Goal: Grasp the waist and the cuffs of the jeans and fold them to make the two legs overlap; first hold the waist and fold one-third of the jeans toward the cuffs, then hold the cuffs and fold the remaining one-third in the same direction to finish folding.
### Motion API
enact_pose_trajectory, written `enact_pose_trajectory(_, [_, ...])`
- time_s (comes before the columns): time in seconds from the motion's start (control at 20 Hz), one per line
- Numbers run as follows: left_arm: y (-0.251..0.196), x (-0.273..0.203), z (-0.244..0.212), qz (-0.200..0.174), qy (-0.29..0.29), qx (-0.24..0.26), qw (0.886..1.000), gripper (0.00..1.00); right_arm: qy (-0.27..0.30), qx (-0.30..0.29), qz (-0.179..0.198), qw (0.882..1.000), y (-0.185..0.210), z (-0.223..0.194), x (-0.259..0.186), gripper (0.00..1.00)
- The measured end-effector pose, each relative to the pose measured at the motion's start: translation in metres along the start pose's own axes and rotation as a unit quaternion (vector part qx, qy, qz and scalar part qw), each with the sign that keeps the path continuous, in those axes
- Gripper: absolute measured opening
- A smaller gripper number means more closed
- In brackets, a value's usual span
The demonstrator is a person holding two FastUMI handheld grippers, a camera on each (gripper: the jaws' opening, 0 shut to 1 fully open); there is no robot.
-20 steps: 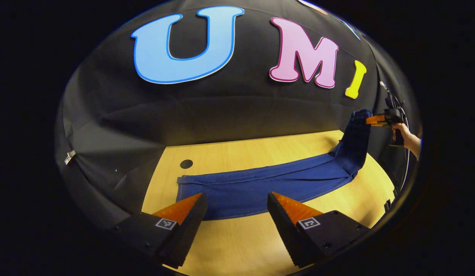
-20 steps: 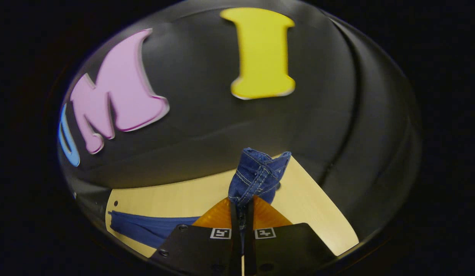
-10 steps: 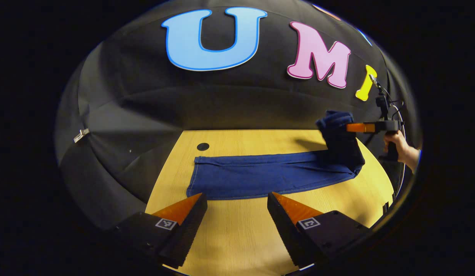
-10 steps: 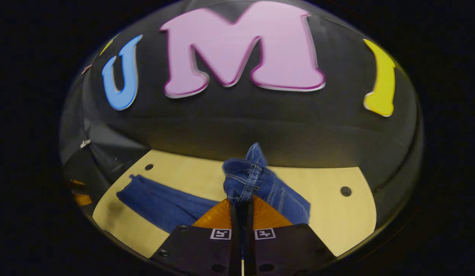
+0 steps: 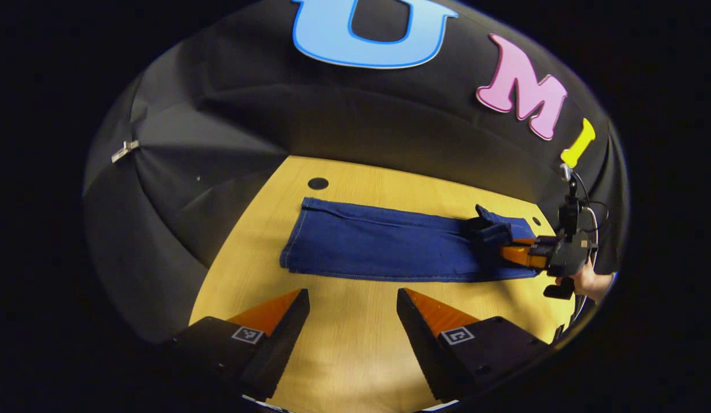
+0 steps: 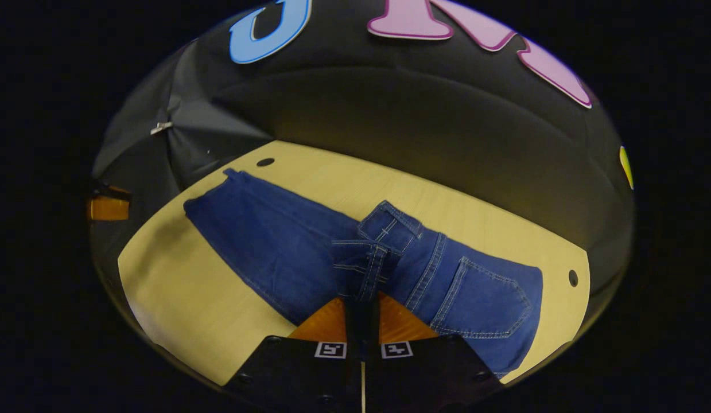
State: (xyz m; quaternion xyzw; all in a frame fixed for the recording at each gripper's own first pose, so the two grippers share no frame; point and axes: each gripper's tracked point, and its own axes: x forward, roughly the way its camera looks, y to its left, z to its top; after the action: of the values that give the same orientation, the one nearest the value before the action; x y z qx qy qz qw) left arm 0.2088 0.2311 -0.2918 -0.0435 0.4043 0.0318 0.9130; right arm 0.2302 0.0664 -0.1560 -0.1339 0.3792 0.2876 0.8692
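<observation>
On the tabletop point(image 5: 355, 344), jeans point(image 5: 384, 246) lie flat, legs overlapped, waist end point(image 6: 384, 229) folded back over them. Right gripper point(image 6: 362, 304): fingers together, clamped on the waistband. Left gripper point(image 5: 350, 312): fingers wide apart, holding nothing, above bare wood near the jeans' hem edge.
</observation>
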Motion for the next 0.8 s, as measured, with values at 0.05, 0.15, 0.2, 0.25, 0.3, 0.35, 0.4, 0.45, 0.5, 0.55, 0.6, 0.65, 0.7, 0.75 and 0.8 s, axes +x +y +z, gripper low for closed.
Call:
enact_pose_trajectory(0.05, [0.001, 0.007, -0.001, -0.005, 0.014, -0.012, 1.0, 0.96, 0.008, -0.014, 0.007, 1.0, 0.0, -0.004, -0.001, 0.07])
enact_pose_trajectory(0.15, [0.007, 0.023, -0.001, -0.007, 0.041, -0.031, 0.999, 0.96, 0.034, -0.024, 0.029, 0.999, 0.007, -0.017, 0.003, 0.1])
enact_pose_trajectory(0.2, [0.013, 0.032, 0.001, -0.003, 0.053, -0.04, 0.998, 0.96, 0.047, -0.025, 0.04, 0.998, 0.008, -0.023, 0.001, 0.16])
enact_pose_trajectory(0.25, [0.019, 0.042, 0.004, 0.0, 0.064, -0.052, 0.997, 0.96, 0.049, -0.02, 0.062, 0.997, 0.014, -0.023, -0.007, 0.41])
enact_pose_trajectory(0.3, [0.025, 0.05, 0.008, 0.006, 0.074, -0.065, 0.995, 0.96, 0.043, -0.012, 0.081, 0.996, 0.025, -0.017, -0.013, 0.56])
enact_pose_trajectory(0.35, [0.03, 0.058, 0.015, 0.011, 0.08, -0.078, 0.994, 0.97, 0.034, -0.007, 0.097, 0.995, 0.034, -0.01, -0.019, 0.7])
enact_pose_trajectory(0.4, [0.038, 0.065, 0.023, 0.017, 0.084, -0.09, 0.992, 0.92, 0.021, -0.006, 0.103, 0.994, 0.035, -0.002, -0.026, 0.85])
enact_pose_trajectory(0.45, [0.045, 0.07, 0.029, 0.022, 0.088, -0.097, 0.991, 0.92, 0.007, -0.006, 0.108, 0.994, 0.036, 0.006, -0.031, 0.99])
enact_pose_trajectory(0.5, [0.05, 0.072, 0.033, 0.027, 0.093, -0.101, 0.99, 0.97, -0.003, -0.003, 0.113, 0.994, 0.034, 0.014, -0.038, 0.99])
enact_pose_trajectory(0.55, [0.056, 0.078, 0.042, 0.033, 0.096, -0.1, 0.99, 0.97, -0.011, 0.001, 0.116, 0.993, 0.033, 0.02, -0.045, 0.98])
enact_pose_trajectory(0.6, [0.064, 0.084, 0.048, 0.04, 0.099, -0.098, 0.989, 0.98, -0.019, 0.005, 0.116, 0.993, 0.029, 0.026, -0.049, 0.98])
enact_pose_trajectory(0.65, [0.07, 0.091, 0.051, 0.044, 0.104, -0.099, 0.989, 0.98, -0.027, 0.007, 0.113, 0.993, 0.023, 0.031, -0.054, 0.98])
enact_pose_trajectory(0.7, [0.077, 0.097, 0.056, 0.047, 0.109, -0.103, 0.988, 0.98, -0.036, 0.008, 0.108, 0.993, 0.016, 0.036, -0.059, 0.98])
enact_pose_trajectory(0.75, [0.083, 0.102, 0.057, 0.051, 0.117, -0.106, 0.986, 0.98, -0.043, 0.01, 0.104, 0.994, 0.009, 0.041, -0.065, 0.98])
enact_pose_trajectory(0.8, [0.089, 0.107, 0.059, 0.056, 0.127, -0.108, 0.984, 0.98, -0.046, 0.013, 0.102, 0.994, 0.004, 0.043, -0.069, 0.98])
